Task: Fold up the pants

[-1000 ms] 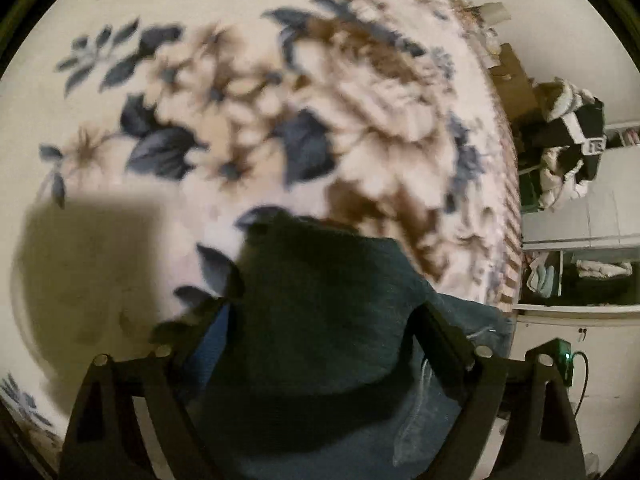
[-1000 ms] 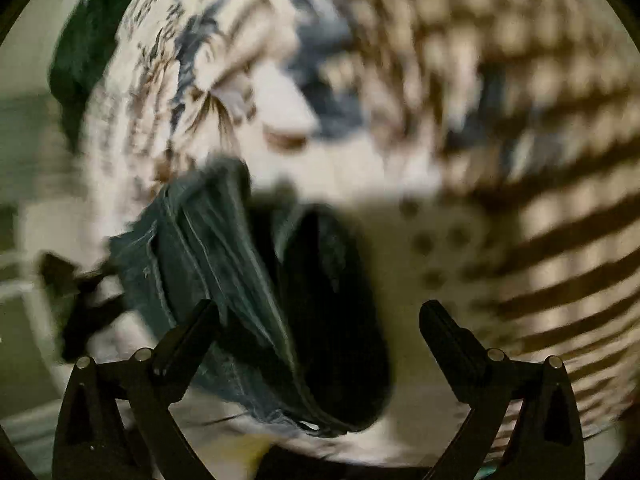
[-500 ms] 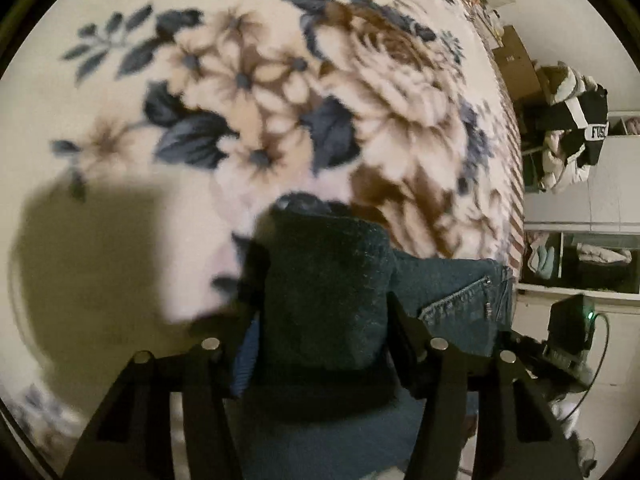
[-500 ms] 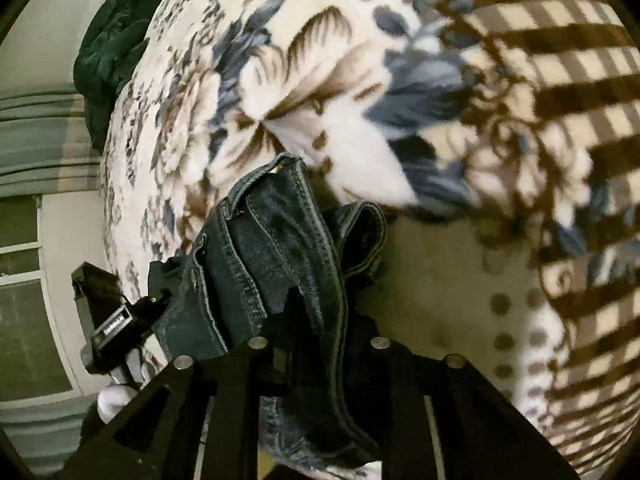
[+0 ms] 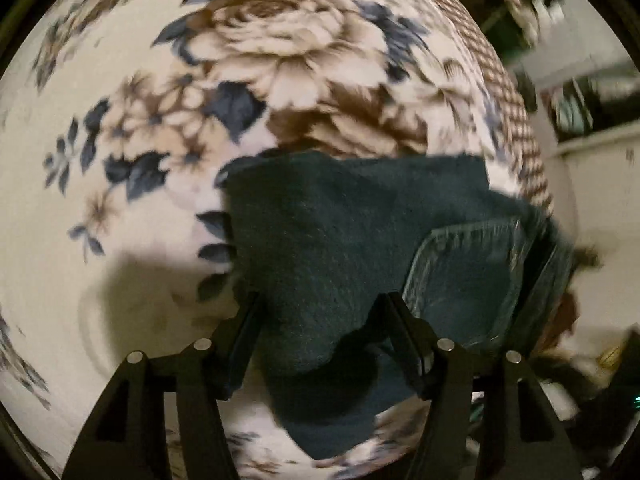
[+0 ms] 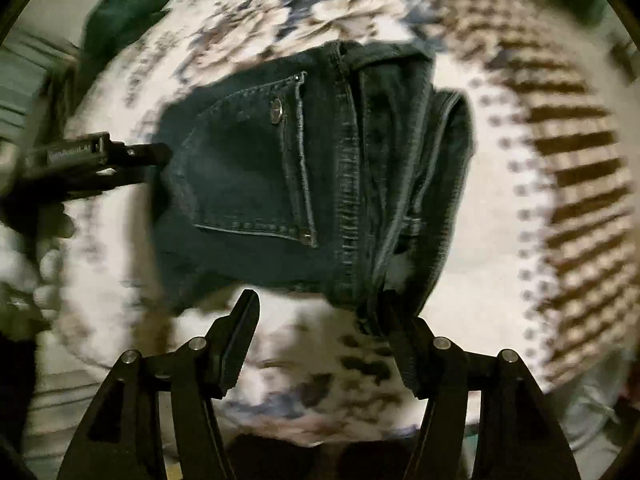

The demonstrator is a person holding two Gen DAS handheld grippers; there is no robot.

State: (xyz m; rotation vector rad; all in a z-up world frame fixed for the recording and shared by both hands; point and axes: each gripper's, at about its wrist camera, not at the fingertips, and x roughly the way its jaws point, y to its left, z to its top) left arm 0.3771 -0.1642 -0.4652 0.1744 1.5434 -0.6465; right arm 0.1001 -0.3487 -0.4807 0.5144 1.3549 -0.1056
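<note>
The dark blue jeans (image 5: 340, 248) lie folded in a compact bundle on a floral blanket (image 5: 280, 60). In the left wrist view my left gripper (image 5: 320, 312) stands open, a fold of the denim lying between its fingers. A back pocket (image 5: 460, 276) shows at right. In the right wrist view the jeans (image 6: 312, 176) lie ahead, pocket and waistband up. My right gripper (image 6: 320, 312) is open, its right finger touching the bundle's near edge. The left gripper (image 6: 92, 160) shows at the bundle's left side.
The blanket has a brown striped border (image 6: 572, 184) at the right. A dark green cloth (image 6: 132, 12) lies at the far left of the bed. Beyond the bed edge stand shelves with clutter (image 5: 580, 92).
Both grippers have opened and let go of the jeans. The folded bundle now rests on the blanket, and both grippers have drawn back a little.
</note>
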